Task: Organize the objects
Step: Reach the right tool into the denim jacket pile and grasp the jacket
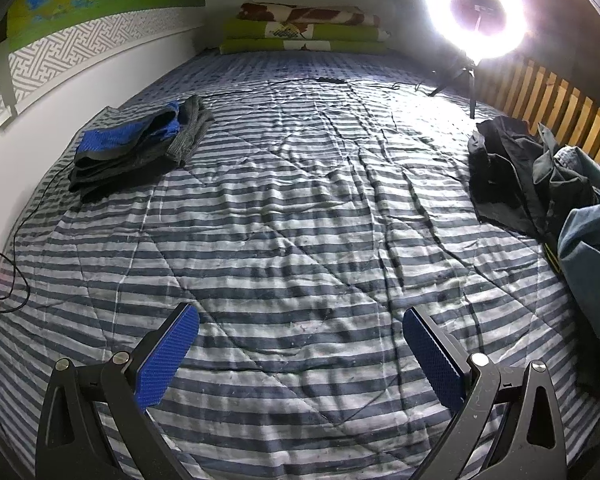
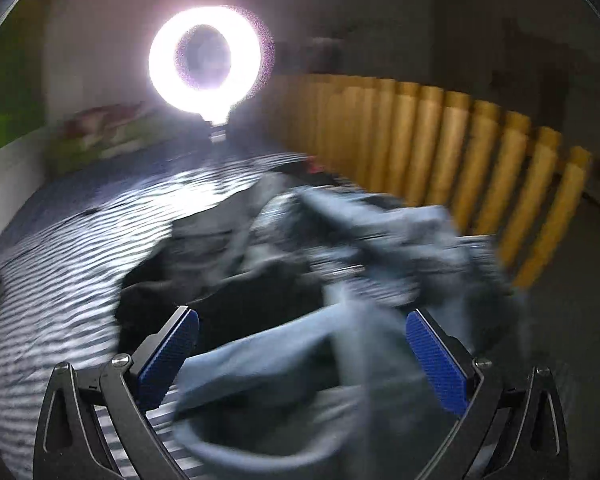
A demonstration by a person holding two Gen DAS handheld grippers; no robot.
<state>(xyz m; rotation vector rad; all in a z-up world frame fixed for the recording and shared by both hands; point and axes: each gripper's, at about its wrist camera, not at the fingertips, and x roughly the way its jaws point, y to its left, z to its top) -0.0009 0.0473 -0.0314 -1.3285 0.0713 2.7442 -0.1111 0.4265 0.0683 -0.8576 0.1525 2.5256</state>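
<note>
Scene: we are working over a bed [image 1: 300, 208] covered by a blue-and-white striped quilt, with a ring light [image 1: 476, 20] standing at its far right and a slatted wooden rail [image 1: 560, 120] along the right edge
Sorted side: a folded stack of clothes [image 1: 136, 148], blue mesh over dark and grey pieces, lies on the far left of the bed, well apart from everything else
Unsorted side: a loose heap of garments [image 1: 540, 184], black and grey-blue, lies crumpled against the right edge by the rail
Left gripper [image 1: 300, 356]: released, its blue pads spread wide with only bare quilt between them, hovering low over the near middle of the bed
Right gripper [image 2: 302, 360]: also spread wide and holding nothing that we can make out; a grey-blue garment [image 2: 268, 364] from the heap lies between and just ahead of its pads, though the picture is smeared with motion blur and we cannot tell whether the pads touch the cloth
Step in hand: we judge that we are reaching into the heap with the right side to take the next garment
Next move: it calls for closing on a single layer or an edge rather than a bunched handful, then carrying it onto the bare quilt where both sides can spread and fold it
Risk: neighbouring pieces may drag along
</note>
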